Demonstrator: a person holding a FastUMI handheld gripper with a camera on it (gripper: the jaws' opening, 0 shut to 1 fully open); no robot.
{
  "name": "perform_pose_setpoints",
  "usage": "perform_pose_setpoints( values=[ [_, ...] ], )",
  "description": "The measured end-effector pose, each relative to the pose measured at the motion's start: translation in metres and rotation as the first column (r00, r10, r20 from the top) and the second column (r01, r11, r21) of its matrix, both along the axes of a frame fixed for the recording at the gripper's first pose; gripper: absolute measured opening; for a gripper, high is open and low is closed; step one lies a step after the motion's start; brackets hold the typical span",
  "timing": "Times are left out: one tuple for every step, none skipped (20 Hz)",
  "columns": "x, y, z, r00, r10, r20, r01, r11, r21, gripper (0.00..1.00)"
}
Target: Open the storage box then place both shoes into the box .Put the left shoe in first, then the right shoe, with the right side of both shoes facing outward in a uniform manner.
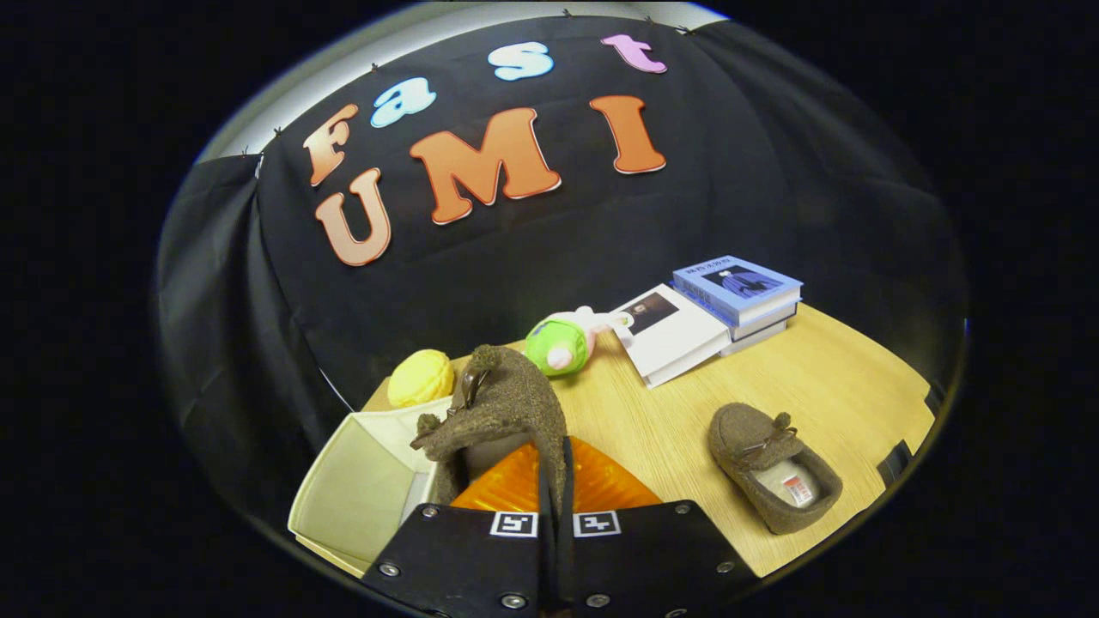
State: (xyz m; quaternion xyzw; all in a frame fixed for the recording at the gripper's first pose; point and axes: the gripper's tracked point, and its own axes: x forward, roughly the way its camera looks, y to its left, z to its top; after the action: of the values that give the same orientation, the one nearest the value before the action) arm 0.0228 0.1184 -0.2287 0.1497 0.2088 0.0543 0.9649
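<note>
My gripper (pixel 554 468) is shut on a brown woolly shoe (pixel 506 403), pinching its heel rim between both fingers. The shoe hangs toe-up above the near right corner of the cream storage box (pixel 356 493), which stands open with its pale inside showing. The second brown shoe (pixel 773 468) lies on the wooden table (pixel 850 386) to the right of my fingers, its opening facing up with a white label inside.
A yellow ball-like toy (pixel 419 378) sits behind the box. A green and pink plush toy (pixel 562 343) lies beyond the held shoe. A stack of books (pixel 717 313) rests at the back right. The table's right edge runs close past the lying shoe.
</note>
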Motion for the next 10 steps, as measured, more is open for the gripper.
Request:
perform_pose_setpoints(
  values=[
    [-0.002,0.012,0.010,1.000,0.013,0.014,-0.013,1.000,0.016,0.01],
    [-0.003,0.024,0.018,0.999,0.026,0.026,-0.026,0.999,0.027,0.01],
    [-0.005,0.036,0.024,0.998,0.042,0.038,-0.043,0.999,0.029,0.01],
    [-0.006,0.050,0.029,0.997,0.059,0.049,-0.060,0.998,0.027,0.01],
    [-0.008,0.064,0.031,0.996,0.077,0.054,-0.079,0.997,0.028,0.01],
    [-0.009,0.081,0.029,0.994,0.099,0.051,-0.101,0.994,0.034,0.01],
    [-0.013,0.099,0.025,0.992,0.120,0.043,-0.122,0.991,0.051,0.01],
    [-0.016,0.115,0.019,0.990,0.137,0.032,-0.139,0.988,0.072,0.01],
    [-0.020,0.128,0.010,0.989,0.144,0.016,-0.145,0.985,0.092,0.01],
    [-0.022,0.139,0.004,0.990,0.142,0.006,-0.142,0.984,0.103,0.01]
  ],
)
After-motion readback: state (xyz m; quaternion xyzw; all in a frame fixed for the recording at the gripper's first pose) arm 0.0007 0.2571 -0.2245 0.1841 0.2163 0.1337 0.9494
